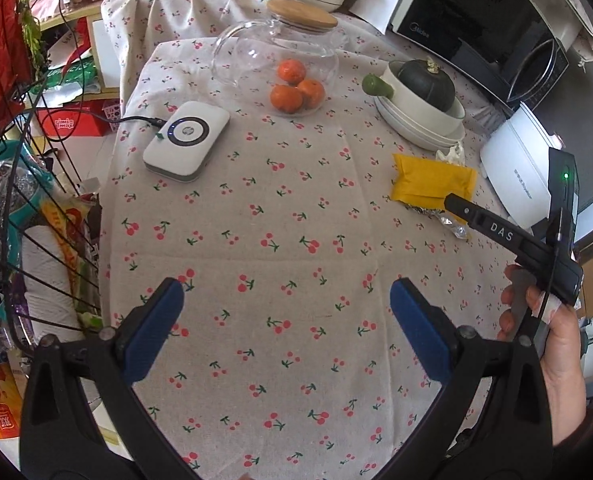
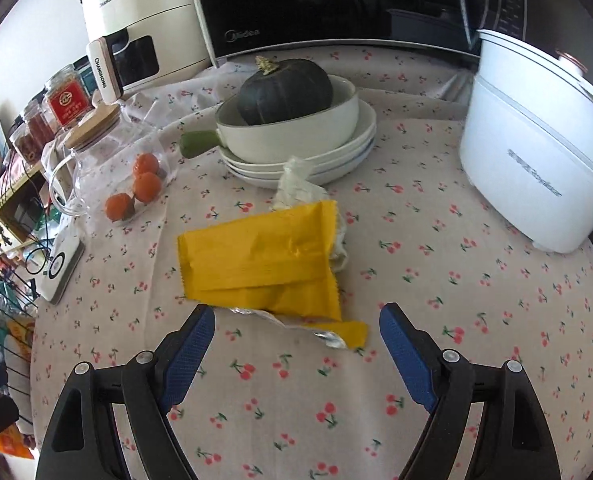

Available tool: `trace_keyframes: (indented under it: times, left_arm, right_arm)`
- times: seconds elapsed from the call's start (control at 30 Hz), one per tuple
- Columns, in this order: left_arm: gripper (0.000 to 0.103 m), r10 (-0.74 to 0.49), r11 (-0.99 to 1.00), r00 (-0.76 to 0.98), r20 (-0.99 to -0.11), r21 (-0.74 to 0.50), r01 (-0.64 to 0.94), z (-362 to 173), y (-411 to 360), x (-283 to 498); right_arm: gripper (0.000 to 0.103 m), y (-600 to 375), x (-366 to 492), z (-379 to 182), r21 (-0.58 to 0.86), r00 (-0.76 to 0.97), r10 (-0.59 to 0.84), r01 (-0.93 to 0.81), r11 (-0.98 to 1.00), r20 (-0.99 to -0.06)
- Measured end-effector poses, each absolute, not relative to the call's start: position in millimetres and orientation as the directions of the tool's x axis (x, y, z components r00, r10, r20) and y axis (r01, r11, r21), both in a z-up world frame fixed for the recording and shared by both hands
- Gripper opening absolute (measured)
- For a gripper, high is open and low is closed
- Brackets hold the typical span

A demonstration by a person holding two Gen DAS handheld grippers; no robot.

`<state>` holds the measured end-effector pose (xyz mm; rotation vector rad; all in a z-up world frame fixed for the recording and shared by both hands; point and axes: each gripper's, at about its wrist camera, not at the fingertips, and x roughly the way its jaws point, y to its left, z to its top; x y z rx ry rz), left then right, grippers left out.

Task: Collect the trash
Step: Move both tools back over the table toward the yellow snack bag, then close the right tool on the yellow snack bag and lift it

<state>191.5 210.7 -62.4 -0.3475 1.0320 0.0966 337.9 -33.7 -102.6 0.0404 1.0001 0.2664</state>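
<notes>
Both wide open: right gripper point(image 2: 296, 334) over yellow wrapper point(image 2: 262, 266).

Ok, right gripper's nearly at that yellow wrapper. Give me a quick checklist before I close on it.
1. Right gripper open: ok, jaws stand wide, nothing between the pads.
2. Yellow wrapper reachable: ok, lies flat on the tablecloth just ahead of the fingertips.
3. Pads straddling the wrapper: not ok, only its torn foil edge sits between them.
4. Crumpled clear plastic accounted for: ok, beside the stacked plates, partly under the wrapper.
5. Left gripper free: ok, open over bare cloth.
6. Wrapper empty: cannot tell.
</notes>
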Motion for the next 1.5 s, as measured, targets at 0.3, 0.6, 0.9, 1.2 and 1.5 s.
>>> trace_keyframes:
  times: [0.3,0.6,0.9,1.2,1.5]
  left_arm:
    - [0.103,-0.057,0.935,0.497,-0.866,-0.221,-0.277,-68.2,226.9,192.8]
    - [0.103,-0.073,0.936,0.503,-0.861,-0.233,-0.263,-65.5,224.5,190.5]
    - [0.103,-0.119,0.949,0.505,-0.855,-0.247,-0.193,-60.3,200.9,186.9]
    - [0.102,-0.165,0.956,0.486,-0.858,-0.261,-0.137,-62.5,176.9,187.1]
    - [0.102,-0.199,0.968,0.500,-0.843,-0.249,-0.036,-57.1,126.7,209.5]
  right_arm:
    - [0.089,-19.5,385.2,-117.3,0.228,0.515,0.175,0.042,0.973,-0.839]
    - [0.062,-17.4,370.5,-127.8,0.148,0.469,0.132,-0.002,0.989,-0.873]
    - [0.026,-59.1,313.2,-111.3,0.230,0.433,0.262,-0.125,0.965,-0.862]
    - [0.020,-117.9,243.3,-84.1,0.235,0.420,0.292,-0.183,0.955,-0.859]
    - [0.020,-179.1,201.3,-73.3,0.274,0.430,0.297,-0.118,0.955,-0.852]
